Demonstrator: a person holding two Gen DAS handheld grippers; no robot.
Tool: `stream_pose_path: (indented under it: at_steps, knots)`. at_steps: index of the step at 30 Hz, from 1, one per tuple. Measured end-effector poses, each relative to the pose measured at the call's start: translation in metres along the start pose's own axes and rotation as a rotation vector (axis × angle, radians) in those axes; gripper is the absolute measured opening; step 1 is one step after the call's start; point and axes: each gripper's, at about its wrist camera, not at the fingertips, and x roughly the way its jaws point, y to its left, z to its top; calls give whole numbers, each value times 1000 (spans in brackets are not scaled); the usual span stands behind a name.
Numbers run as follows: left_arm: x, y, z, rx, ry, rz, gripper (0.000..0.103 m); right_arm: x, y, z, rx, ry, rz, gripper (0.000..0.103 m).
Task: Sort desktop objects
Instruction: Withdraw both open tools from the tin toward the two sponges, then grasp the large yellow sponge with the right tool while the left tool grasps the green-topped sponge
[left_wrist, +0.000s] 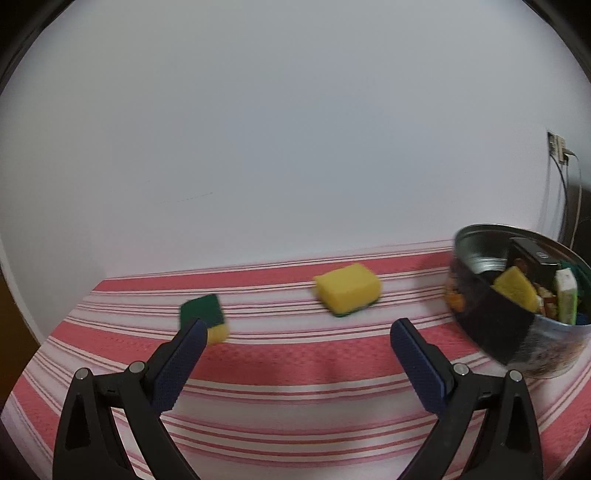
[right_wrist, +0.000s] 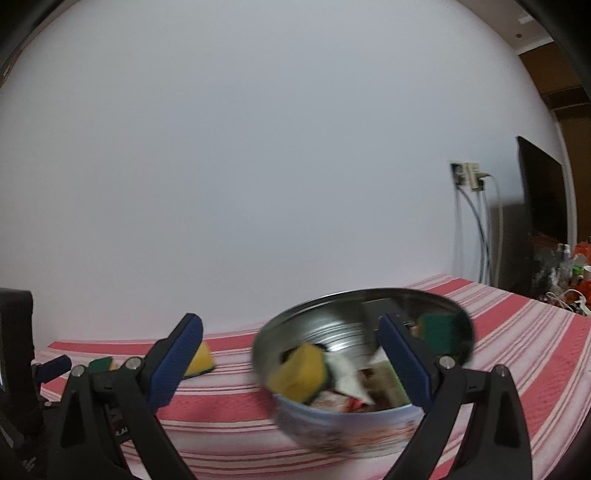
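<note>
Left hand-held gripper (left_wrist: 295, 328): jaws spread wide, nothing between them, low over the striped cloth on the bench (left_wrist: 295, 398). Right hand-held gripper (right_wrist: 290, 328): also spread, empty, hovering at the near rim of the round metal tin (right_wrist: 325, 428).

Tin contents, right wrist view: 1 yellow-and-green sponge (right_wrist: 299, 373) leaning at the near-left wall, paper packets, a dark flat item and something green toward the back. Blur hides the rest.

Beyond the left fingertips, 2 sponges lie loose on the cloth:
- green-side-up sponge (left_wrist: 203, 314), just past the left finger, partly hidden by it;
- yellow-side-up sponge (left_wrist: 347, 290), farther back, about midway between the first sponge and the tin, well apart from both.

Behind everything, a bare white wall; a wall socket with cables to the right.

Judgement: sorting is partway done, with 1 sponge in the tin and 2 out. Step in hand looks like the reach for a loose sponge, left side best placed. Next move calls for lowering the jaws astride 1 sponge, closing gently since foam compresses, then carrying it right to the tin. Frames are motion-blurred, so exact alignment cannot be told.
</note>
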Motion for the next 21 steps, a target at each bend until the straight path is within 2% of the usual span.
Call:
stream_pose_path:
  at_steps: [10, 16, 21]
  knots:
    - [22, 57, 1, -17, 9, 107, 101, 27, 54, -12, -34, 83, 92, 98]
    - [48, 90, 3, -73, 71, 175, 101, 49, 76, -20, -47, 158, 119, 98]
    - [67, 121, 1, -160, 134, 196, 101, 70, 91, -24, -59, 215, 144, 98]
